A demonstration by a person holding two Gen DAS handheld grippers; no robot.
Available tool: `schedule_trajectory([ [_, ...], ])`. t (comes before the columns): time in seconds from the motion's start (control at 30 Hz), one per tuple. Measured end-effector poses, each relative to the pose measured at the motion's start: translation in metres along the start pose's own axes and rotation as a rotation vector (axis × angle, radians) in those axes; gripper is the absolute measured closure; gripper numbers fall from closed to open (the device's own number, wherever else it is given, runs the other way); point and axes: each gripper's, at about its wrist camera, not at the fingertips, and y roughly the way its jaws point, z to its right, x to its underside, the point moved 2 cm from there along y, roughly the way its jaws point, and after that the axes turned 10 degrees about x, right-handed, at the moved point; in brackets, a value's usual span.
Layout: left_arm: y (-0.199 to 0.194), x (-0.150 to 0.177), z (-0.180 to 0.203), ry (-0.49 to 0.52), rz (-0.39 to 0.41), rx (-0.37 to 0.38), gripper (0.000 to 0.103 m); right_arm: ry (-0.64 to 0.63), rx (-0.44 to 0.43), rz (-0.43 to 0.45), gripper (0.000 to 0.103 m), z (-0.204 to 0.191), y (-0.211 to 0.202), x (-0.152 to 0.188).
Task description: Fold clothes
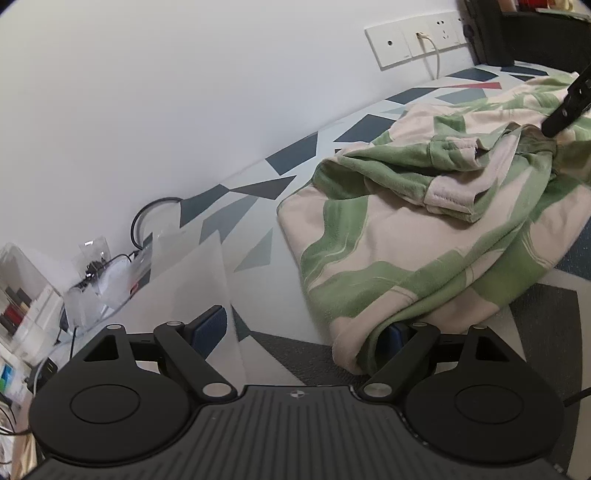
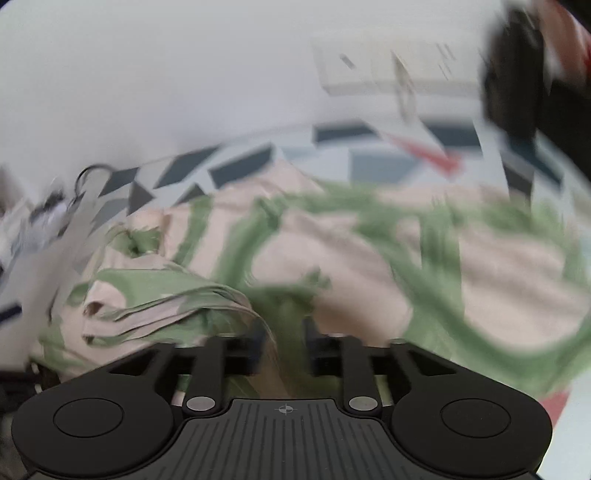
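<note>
A cream and green patterned garment [image 1: 424,236] lies crumpled on a table with a geometric blue, grey and white cloth [image 1: 258,192]. My left gripper [image 1: 303,332] is open wide at the garment's near hem. Its right finger [image 1: 397,332] sits against the rolled edge and its left finger [image 1: 208,326] is over bare table. My right gripper [image 1: 554,125] enters from the upper right, pinching a raised fold. In the blurred right wrist view the right gripper [image 2: 286,343] has its fingers close together with the garment [image 2: 332,258] bunched between them.
A white wall with a socket strip [image 1: 417,40] and a plugged cable runs behind the table. Clear plastic sheets [image 1: 192,280] and black cables [image 1: 144,221] lie at the left. A dark object [image 1: 535,33] stands at the far right corner.
</note>
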Motion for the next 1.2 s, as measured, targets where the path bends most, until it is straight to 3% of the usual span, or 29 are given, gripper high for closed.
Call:
schedule_trajectory([
  [0.13, 0.0, 0.002, -0.007, -0.06, -0.006, 0.007, 0.014, -0.235, -0.056, 0.113, 0.049, -0.039, -0.019, -0.006],
  [0.23, 0.001, 0.002, -0.013, -0.122, -0.019, 0.029, 0.014, -0.383, -0.081, 0.124, 0.045, -0.068, -0.013, -0.008],
  [0.53, 0.007, 0.006, -0.033, -0.277, -0.064, 0.095, 0.007, -0.615, -0.058, 0.167, 0.02, -0.109, 0.007, 0.006],
  [0.6, 0.008, 0.006, -0.033, -0.281, -0.067, 0.094, 0.006, -0.645, -0.067, 0.187, 0.021, -0.116, 0.009, 0.009],
  [0.67, 0.007, 0.006, -0.032, -0.278, -0.068, 0.089, 0.006, -0.675, -0.076, 0.208, 0.04, -0.122, 0.01, 0.011],
  [0.7, 0.007, 0.006, -0.031, -0.275, -0.069, 0.086, 0.006, -0.645, -0.096, 0.204, 0.062, -0.122, 0.011, 0.008],
  [0.73, 0.006, 0.006, -0.031, -0.273, -0.07, 0.082, 0.006, -0.603, -0.112, 0.196, 0.079, -0.12, 0.011, 0.003],
  [0.8, 0.006, 0.005, -0.03, -0.27, -0.072, 0.076, 0.006, -0.462, -0.155, 0.185, 0.089, -0.105, 0.012, -0.013],
  [1.07, 0.005, 0.001, -0.025, -0.25, -0.089, 0.044, 0.006, 0.209, -0.159, 0.093, 0.103, -0.006, 0.048, -0.064],
  [1.2, 0.005, -0.002, -0.023, -0.238, -0.101, 0.031, 0.004, 0.346, -0.112, 0.008, 0.098, 0.027, 0.077, -0.065],
])
